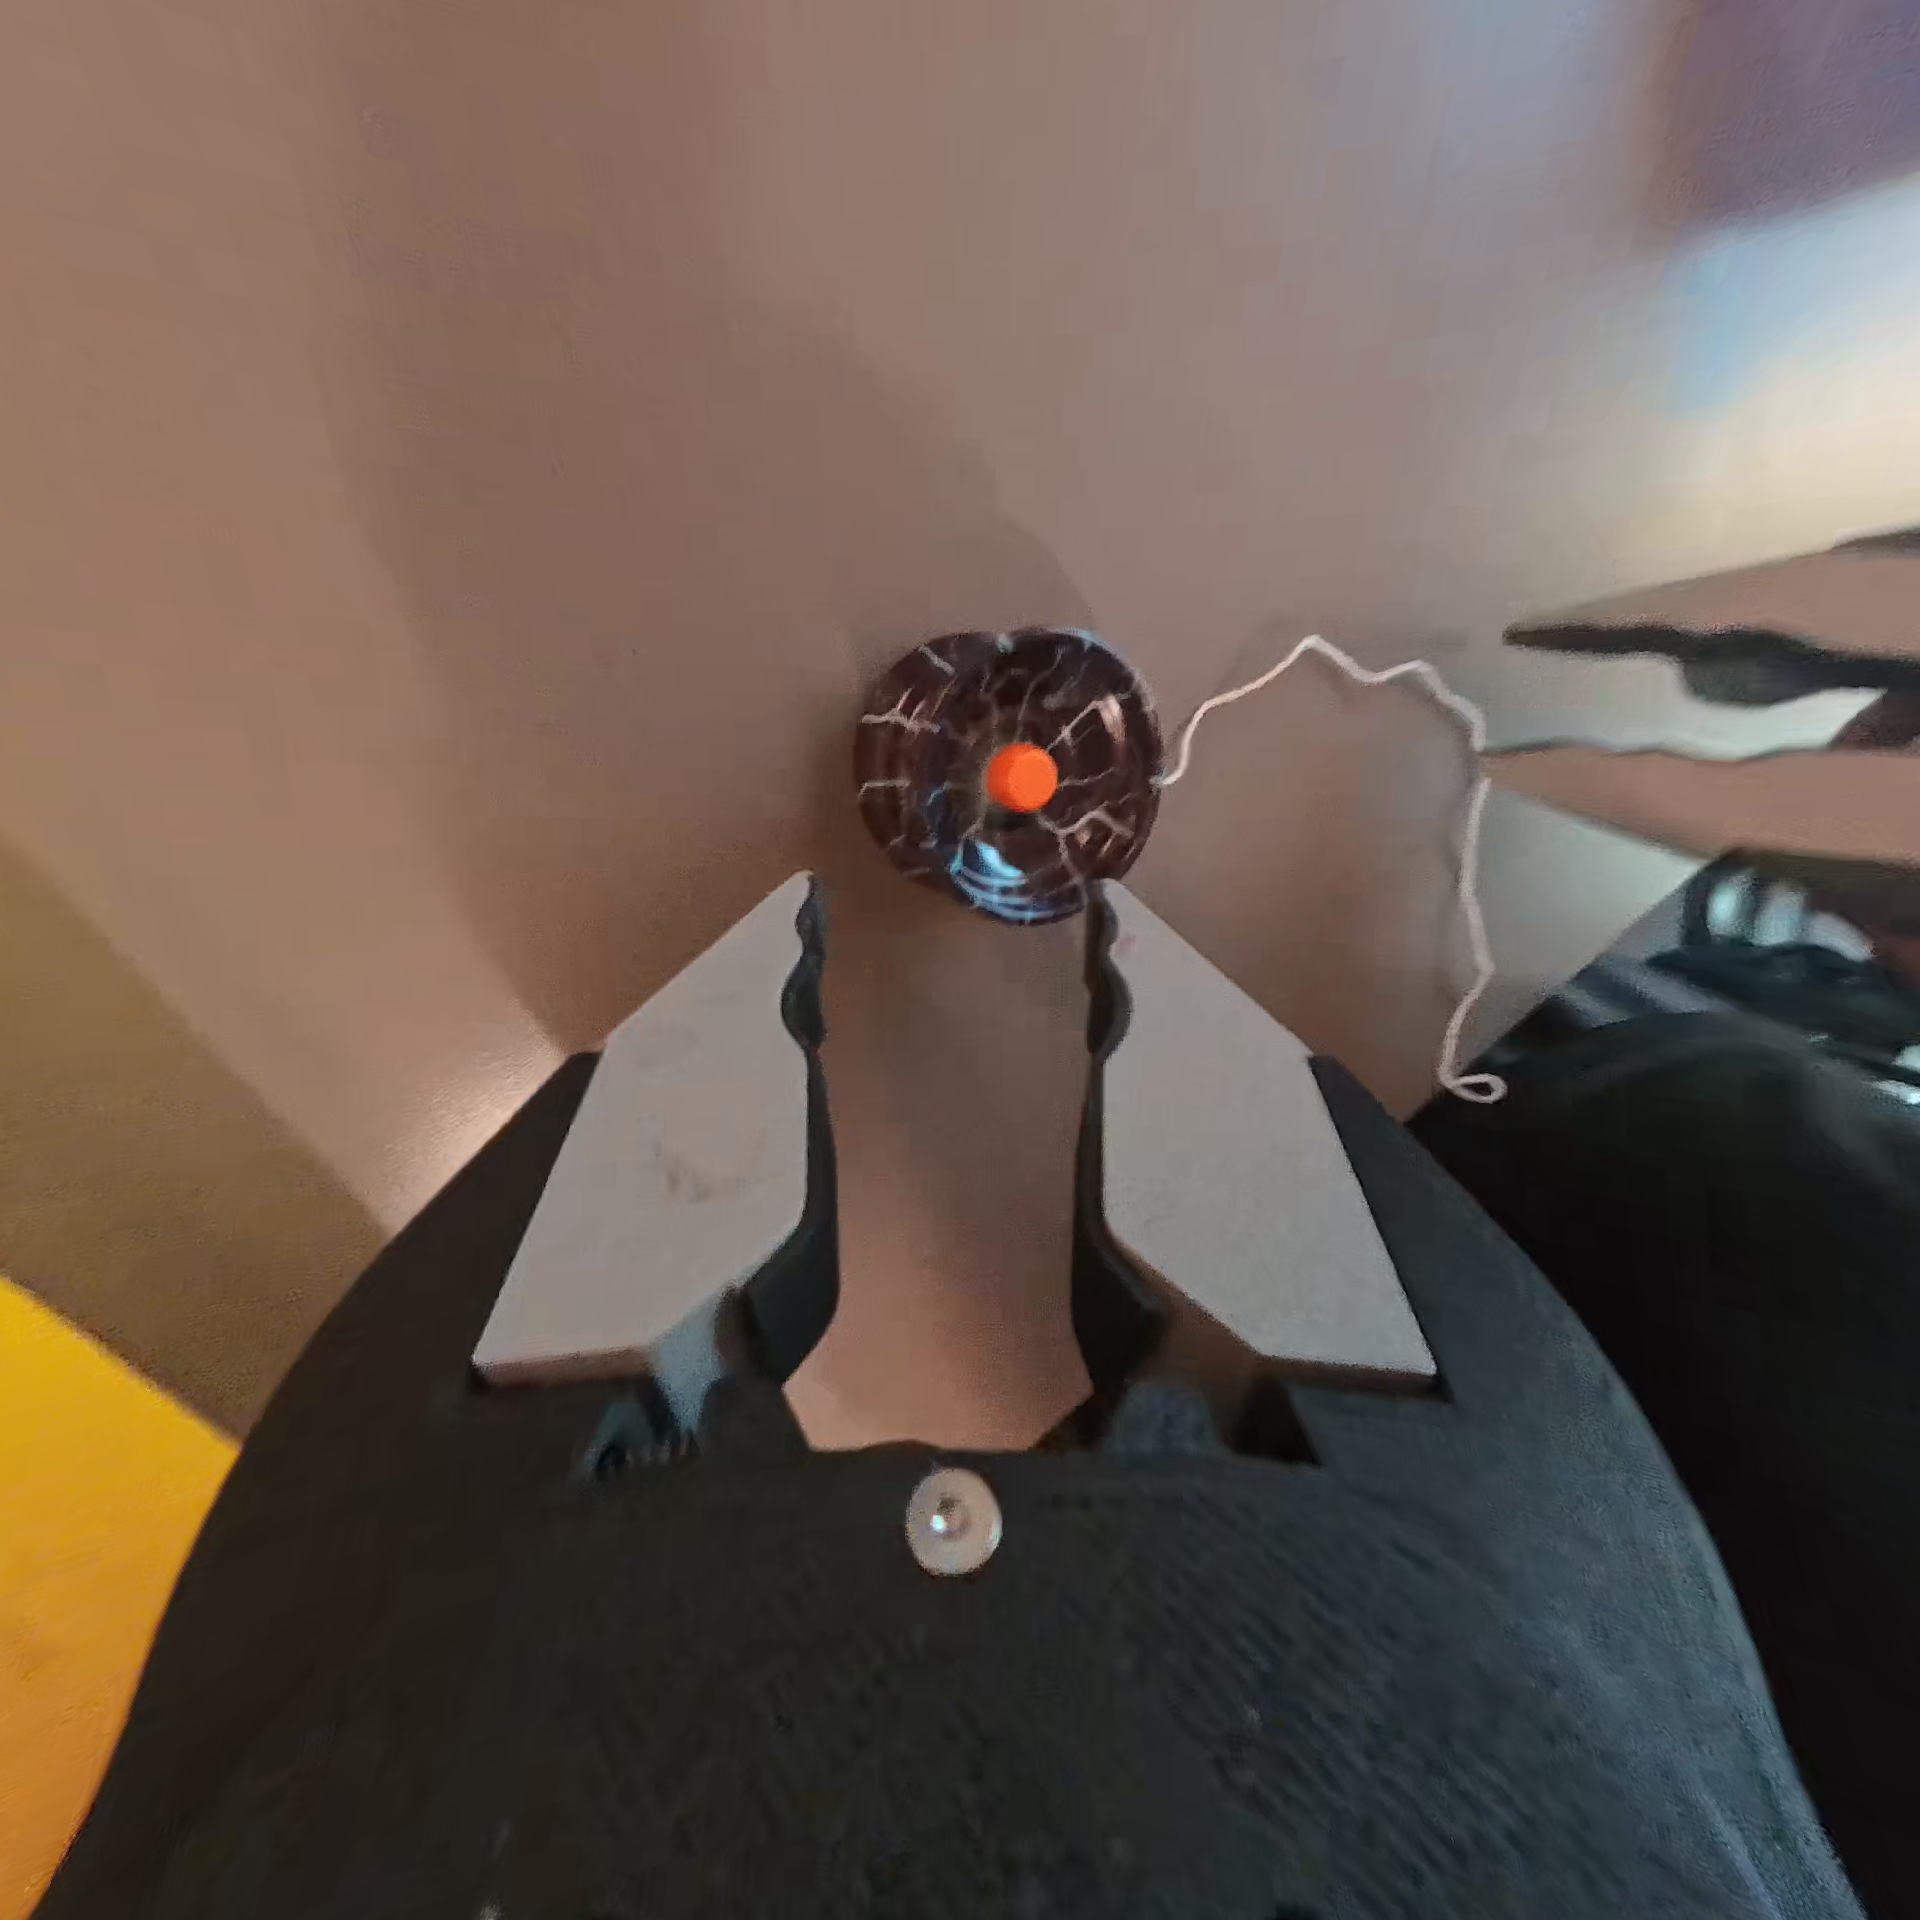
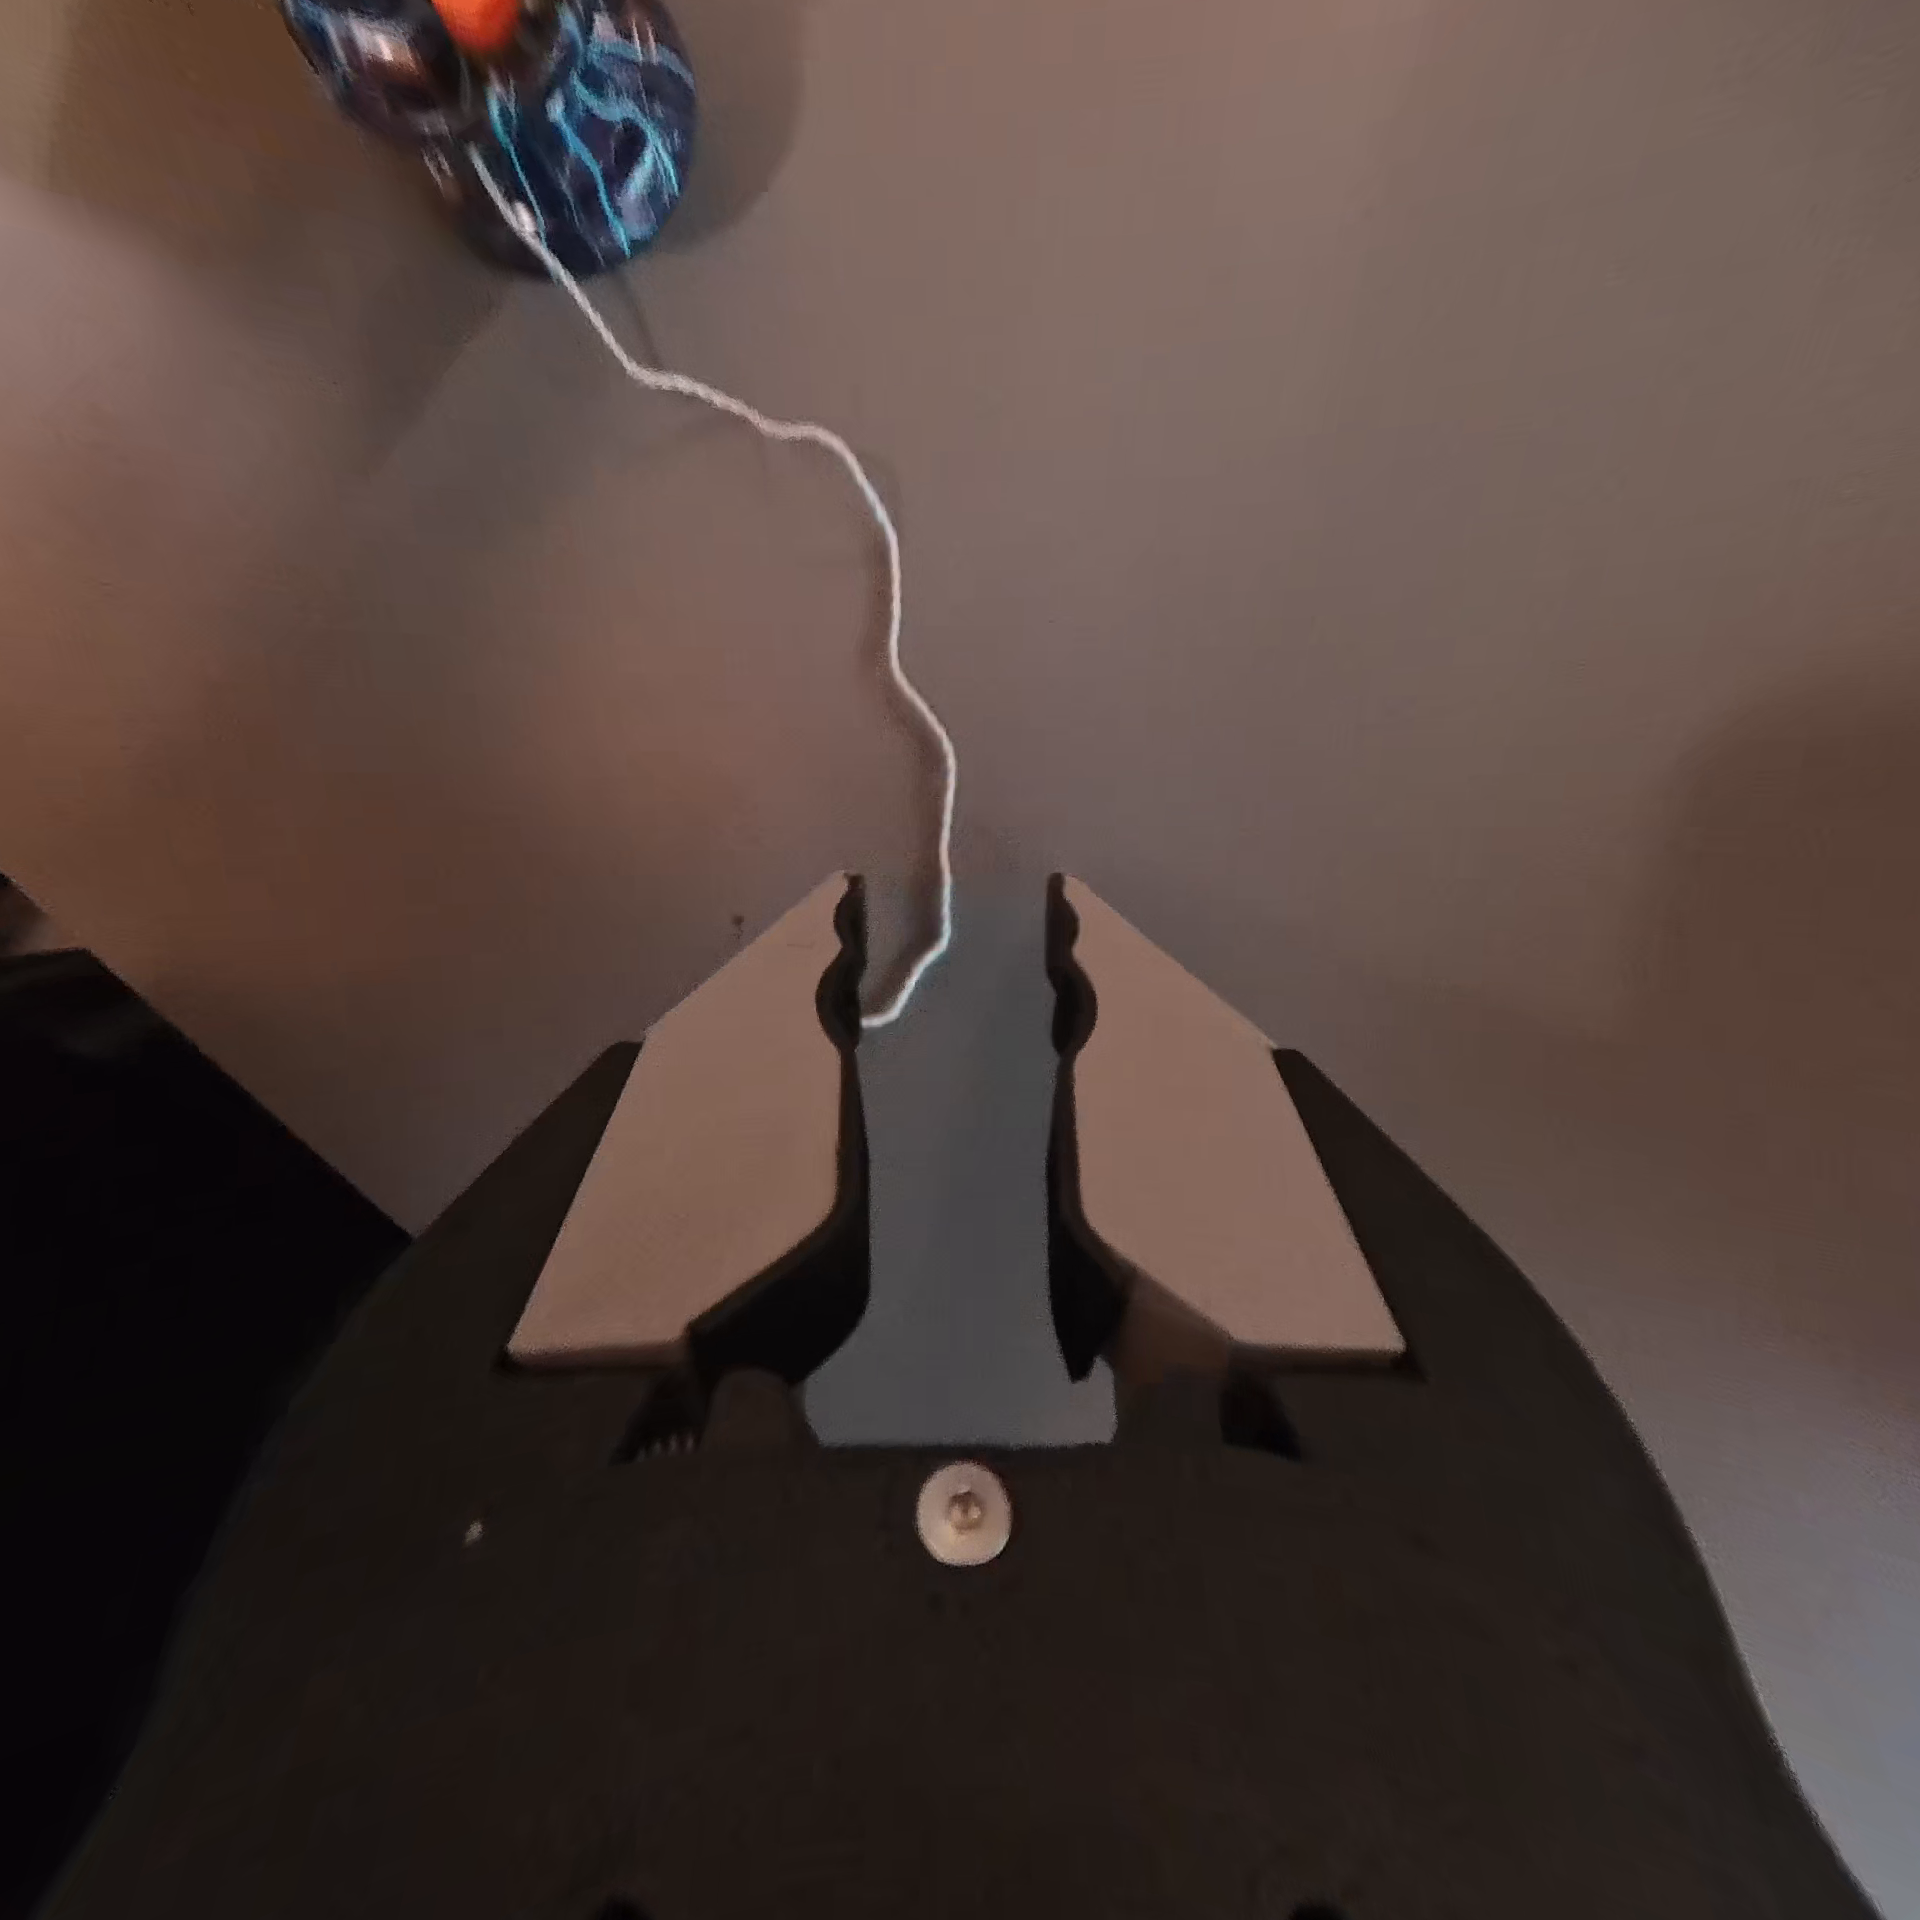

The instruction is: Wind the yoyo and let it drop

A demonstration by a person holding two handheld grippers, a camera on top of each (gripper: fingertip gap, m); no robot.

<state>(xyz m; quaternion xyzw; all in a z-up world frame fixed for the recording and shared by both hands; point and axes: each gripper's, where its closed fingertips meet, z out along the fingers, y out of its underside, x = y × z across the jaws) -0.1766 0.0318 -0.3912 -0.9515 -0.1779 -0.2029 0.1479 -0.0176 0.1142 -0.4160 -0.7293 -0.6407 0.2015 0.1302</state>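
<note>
A dark yoyo (image 1: 1008, 774) with a pale crackle pattern and an orange hub lies flat on the tan table (image 1: 520, 520). It sits just beyond the tips of my left gripper (image 1: 956, 899), which is open and empty. Its white string (image 1: 1351, 670) snakes right and ends in a small loop (image 1: 1475, 1086). In the right wrist view the yoyo (image 2: 582, 135) is at the top left. The string (image 2: 894, 582) runs down between the spread jaws of my right gripper (image 2: 951, 883), loose against the left pad and not clamped. The right gripper (image 1: 1517, 691) also shows at the right edge of the left wrist view.
A black bulky object (image 1: 1714, 1195) lies at the table's right side in the left wrist view. A yellow surface (image 1: 83, 1507) shows at the lower left. A black shape (image 2: 125, 1122) sits at the left in the right wrist view. The black shape (image 2: 125, 1122) lies around 20 cm away from my right fingertips.
</note>
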